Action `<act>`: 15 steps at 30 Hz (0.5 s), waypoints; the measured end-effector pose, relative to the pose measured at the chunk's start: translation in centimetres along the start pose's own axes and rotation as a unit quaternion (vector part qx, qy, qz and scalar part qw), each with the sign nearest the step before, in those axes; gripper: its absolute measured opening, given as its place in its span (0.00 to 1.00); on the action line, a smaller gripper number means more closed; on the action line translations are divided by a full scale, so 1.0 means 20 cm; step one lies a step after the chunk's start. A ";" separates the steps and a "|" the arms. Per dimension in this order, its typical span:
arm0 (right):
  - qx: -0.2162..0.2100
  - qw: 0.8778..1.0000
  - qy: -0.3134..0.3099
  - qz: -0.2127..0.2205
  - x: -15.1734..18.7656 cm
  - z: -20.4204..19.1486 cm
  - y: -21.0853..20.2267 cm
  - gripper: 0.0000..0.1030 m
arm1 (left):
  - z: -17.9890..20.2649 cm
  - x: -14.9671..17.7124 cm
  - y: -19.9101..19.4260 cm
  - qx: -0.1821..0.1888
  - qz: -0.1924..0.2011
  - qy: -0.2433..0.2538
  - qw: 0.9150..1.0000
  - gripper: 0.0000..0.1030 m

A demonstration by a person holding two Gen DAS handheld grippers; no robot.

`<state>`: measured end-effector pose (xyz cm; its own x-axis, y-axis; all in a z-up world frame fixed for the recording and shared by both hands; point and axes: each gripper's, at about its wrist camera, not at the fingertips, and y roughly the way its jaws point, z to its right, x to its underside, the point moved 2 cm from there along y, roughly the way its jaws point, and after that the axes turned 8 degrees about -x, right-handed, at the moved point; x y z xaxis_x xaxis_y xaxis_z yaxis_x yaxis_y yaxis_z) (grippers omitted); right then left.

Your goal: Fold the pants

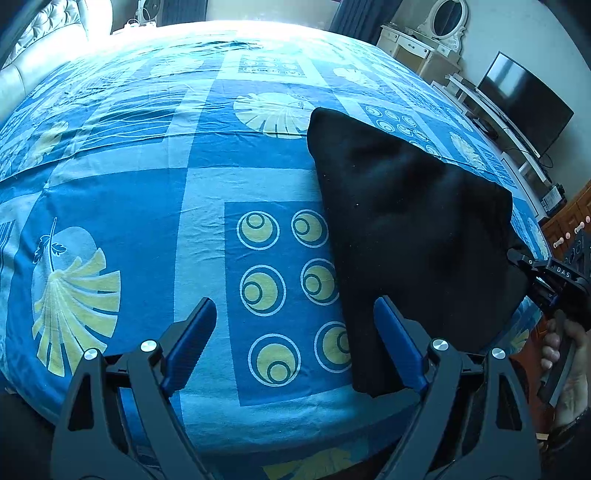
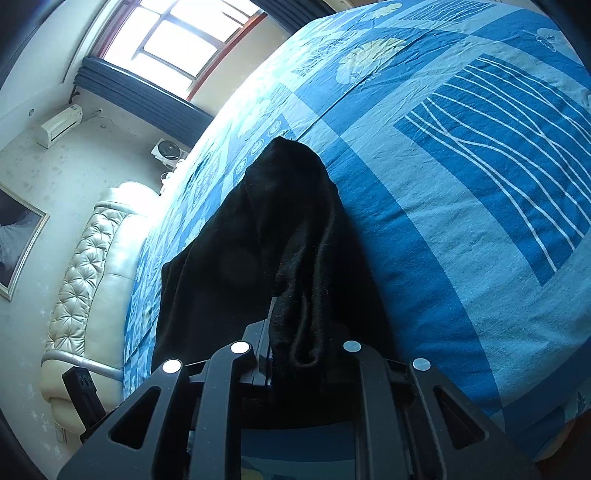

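Blue bedspread (image 1: 207, 184) under bunched black pants (image 1: 406, 221), right hand-held gripper (image 2: 295, 354) clamping them, left hand-held gripper (image 1: 295, 332) agape.

Black pants (image 1: 413, 221) lie folded on the bed, one end lifted.

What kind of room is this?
Most likely a bedroom. There is a big bed with a blue patterned sheet and a cream tufted headboard, and a white dressing table with an oval mirror. Black pants lie on the bed.
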<state>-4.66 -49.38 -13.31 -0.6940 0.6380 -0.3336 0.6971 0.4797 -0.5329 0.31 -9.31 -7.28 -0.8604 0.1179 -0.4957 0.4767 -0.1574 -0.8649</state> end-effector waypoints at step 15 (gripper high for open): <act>-0.051 0.996 0.074 0.016 -0.02 0.19 -0.23 0.65 | -0.10 0.02 0.10 0.152 -0.066 -0.055 0.985 0.86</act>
<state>-8.23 -54.00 -13.67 -0.6428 0.7320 -0.2258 0.7376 0.5119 -0.4403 1.26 -7.69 -9.42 -0.9336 0.0523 -0.3545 0.2980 -0.4363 -0.8490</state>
